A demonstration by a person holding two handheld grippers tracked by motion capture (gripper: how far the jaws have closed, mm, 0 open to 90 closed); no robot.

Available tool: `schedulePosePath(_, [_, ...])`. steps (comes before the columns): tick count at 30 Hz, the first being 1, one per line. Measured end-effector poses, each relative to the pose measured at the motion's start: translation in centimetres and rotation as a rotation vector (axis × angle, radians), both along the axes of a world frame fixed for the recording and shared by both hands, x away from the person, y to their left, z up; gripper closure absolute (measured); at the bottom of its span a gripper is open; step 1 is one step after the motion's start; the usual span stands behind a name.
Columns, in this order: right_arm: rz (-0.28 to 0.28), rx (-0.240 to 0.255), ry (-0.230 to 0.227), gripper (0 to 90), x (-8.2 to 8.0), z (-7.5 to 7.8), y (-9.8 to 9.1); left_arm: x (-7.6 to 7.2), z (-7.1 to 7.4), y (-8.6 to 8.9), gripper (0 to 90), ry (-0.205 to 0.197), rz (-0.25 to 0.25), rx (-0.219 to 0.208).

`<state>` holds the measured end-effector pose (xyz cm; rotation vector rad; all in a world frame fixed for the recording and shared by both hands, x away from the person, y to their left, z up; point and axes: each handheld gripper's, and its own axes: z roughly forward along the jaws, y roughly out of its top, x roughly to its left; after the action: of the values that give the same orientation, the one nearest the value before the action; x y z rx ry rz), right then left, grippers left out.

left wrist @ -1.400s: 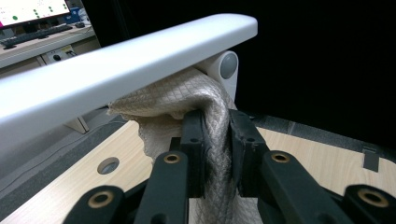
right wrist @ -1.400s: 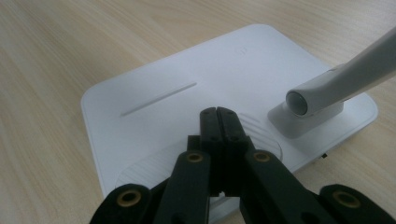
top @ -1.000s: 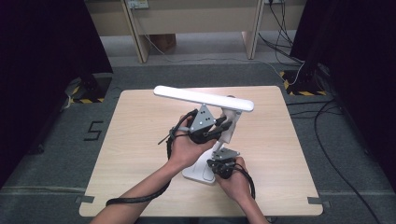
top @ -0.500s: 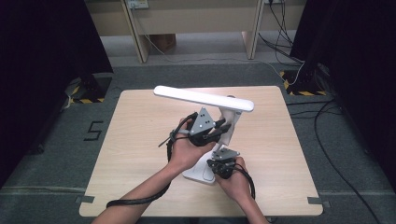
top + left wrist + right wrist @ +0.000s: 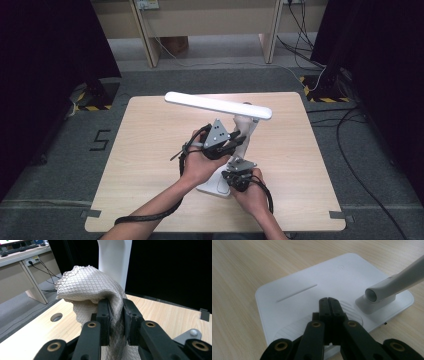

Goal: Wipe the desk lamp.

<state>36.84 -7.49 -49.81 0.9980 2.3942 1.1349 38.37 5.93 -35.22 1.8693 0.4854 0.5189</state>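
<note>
A dim room with dark curtains at both sides frames a light wooden table (image 5: 150,165) on grey carpet, with pale desk legs and trailing cables beyond it. On the table stands a white desk lamp: a flat rectangular lamp base (image 5: 317,282) near the person's edge, a lamp stem (image 5: 246,131) rising and leaning away from the person, and a long light bar (image 5: 218,105) lying crosswise at the top, its long axis running left to right across the table. The left gripper (image 5: 227,142) is raised beside the stem, its jaws closed on a bunched cream quilted cloth (image 5: 92,287); in the left gripper view the cloth bulges ahead of the jaws, with the white stem directly beyond it, close behind the fabric. Whether cloth and stem touch cannot be told. The right gripper (image 5: 329,302) rests low with its jaws fully closed and empty, tips down on the ribbed oval pad of the base, just beside the socket where the stem joins. The left hand is therefore the nearer one to the stem, which lies straight ahead of its jaws, so a wipe would likely run along the stem's upward slant
</note>
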Motion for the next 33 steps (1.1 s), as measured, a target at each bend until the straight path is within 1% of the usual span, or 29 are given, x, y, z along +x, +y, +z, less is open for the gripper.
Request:
schedulePosePath(2, [0.001,-0.001,-0.003,90.0,0.0,0.0,0.0,0.0,-0.2,0.0,77.3,0.0,0.001,0.01])
schedulePosePath(3, [0.001,0.001,-0.005,90.0,0.0,0.0,0.0,0.0,-0.3,0.0,77.3,0.002,0.003,0.006])
schedulePosePath(12, [-0.009,-0.002,0.006,90.0,0.0,0.0,0.0,0.1,-1.2,0.2,77.4,0.017,0.008,0.013])
schedulePosePath(15, [-0.005,-0.002,0.002,90.0,0.0,0.0,0.0,0.1,-1.4,0.2,77.4,0.019,0.01,0.012])
schedulePosePath(21, [-0.007,0.001,0.008,90.0,-0.1,0.0,0.0,0.2,-1.8,0.3,77.4,0.022,0.011,0.017])
schedulePosePath(23, [-0.007,-0.004,-0.006,90.0,0.0,0.0,0.0,0.1,-2.0,0.3,77.3,0.026,0.014,0.015])
schedulePosePath(28, [-0.005,-0.005,-0.004,90.0,0.0,0.0,0.0,0.2,-2.4,0.3,77.3,0.019,0.015,0.022])
schedulePosePath(33, [-0.005,-0.004,-0.004,90.0,0.0,0.0,0.0,0.1,-2.6,0.3,77.3,0.024,0.018,0.018])
